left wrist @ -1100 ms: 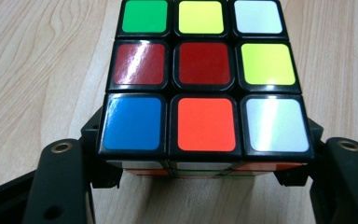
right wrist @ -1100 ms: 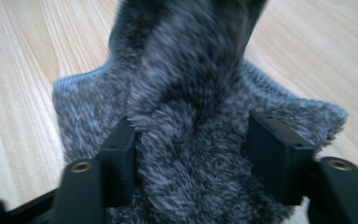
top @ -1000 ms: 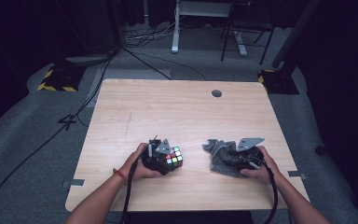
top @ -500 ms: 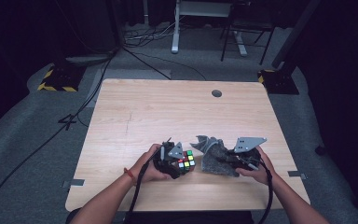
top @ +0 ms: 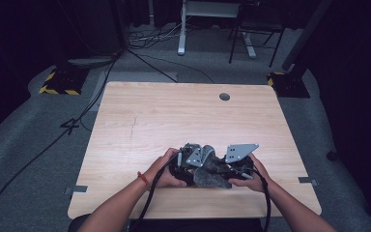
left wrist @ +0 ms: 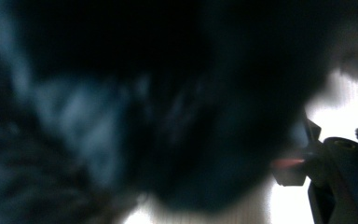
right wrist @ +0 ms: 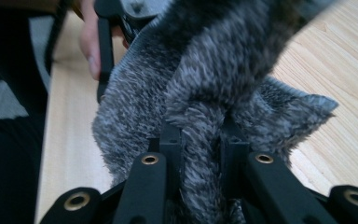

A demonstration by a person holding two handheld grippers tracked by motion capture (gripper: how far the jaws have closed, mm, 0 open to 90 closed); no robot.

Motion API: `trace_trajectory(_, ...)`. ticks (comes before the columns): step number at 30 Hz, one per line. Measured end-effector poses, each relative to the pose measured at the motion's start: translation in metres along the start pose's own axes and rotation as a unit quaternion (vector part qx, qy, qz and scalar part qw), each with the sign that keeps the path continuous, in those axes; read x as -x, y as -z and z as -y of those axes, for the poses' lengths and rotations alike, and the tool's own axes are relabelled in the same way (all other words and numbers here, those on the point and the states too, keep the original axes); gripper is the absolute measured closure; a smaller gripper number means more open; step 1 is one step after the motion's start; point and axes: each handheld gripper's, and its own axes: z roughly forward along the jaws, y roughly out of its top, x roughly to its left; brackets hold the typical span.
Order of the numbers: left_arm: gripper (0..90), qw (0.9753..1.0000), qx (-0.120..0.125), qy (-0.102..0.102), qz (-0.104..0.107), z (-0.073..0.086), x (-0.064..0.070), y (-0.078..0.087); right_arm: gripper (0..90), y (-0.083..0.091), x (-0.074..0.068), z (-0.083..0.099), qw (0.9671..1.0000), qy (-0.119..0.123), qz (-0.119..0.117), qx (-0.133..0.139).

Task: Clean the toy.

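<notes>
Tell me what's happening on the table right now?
A person works at the wooden table with a handheld gripper in each hand. The right gripper is shut on a fold of a grey fuzzy cloth. In the high view both grippers meet near the table's front edge, with the cloth bunched between them. The left gripper is pressed close against the cloth; its own view is dark and blurred, so its jaws and any grip cannot be judged.

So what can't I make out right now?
- Left gripper view: dark blur up close; the left tongs' state is unreadable.
- High view: left tongs too small, their jaws hidden behind the grey cloth.
- Right gripper view: right tongs pinch the cloth, which blocks what lies behind.
</notes>
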Motion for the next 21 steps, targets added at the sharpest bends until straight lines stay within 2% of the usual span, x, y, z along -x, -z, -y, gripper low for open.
trace_trajectory(4,33.9,1.0000,0.000,0.003,-0.002,0.001,0.000,0.002,76.7,-0.002,-0.002,-0.001,0.9996,0.015,0.020,-0.011)
trace_trajectory(10,33.9,1.0000,0.001,0.002,-0.008,0.005,0.001,0.007,76.8,0.005,0.003,0.008,0.9993,0.005,0.032,-0.016)
trace_trajectory(13,33.9,1.0000,-0.001,0.004,-0.004,0.007,-0.001,0.011,76.8,0.006,0.006,0.011,0.9990,0.002,0.040,-0.020)
trace_trajectory(16,33.9,1.0000,-0.001,0.005,-0.005,0.007,0.000,0.011,76.7,0.005,0.006,0.011,0.9982,0.007,0.053,-0.026)
trace_trajectory(18,33.9,0.9999,-0.008,-0.004,-0.007,0.004,0.001,0.010,76.4,0.003,0.005,0.008,0.9975,0.013,0.064,-0.026)
trace_trajectory(21,33.9,0.9998,-0.018,-0.010,-0.006,0.001,0.003,0.006,76.3,-0.001,0.002,0.002,0.9980,0.021,0.057,-0.020)
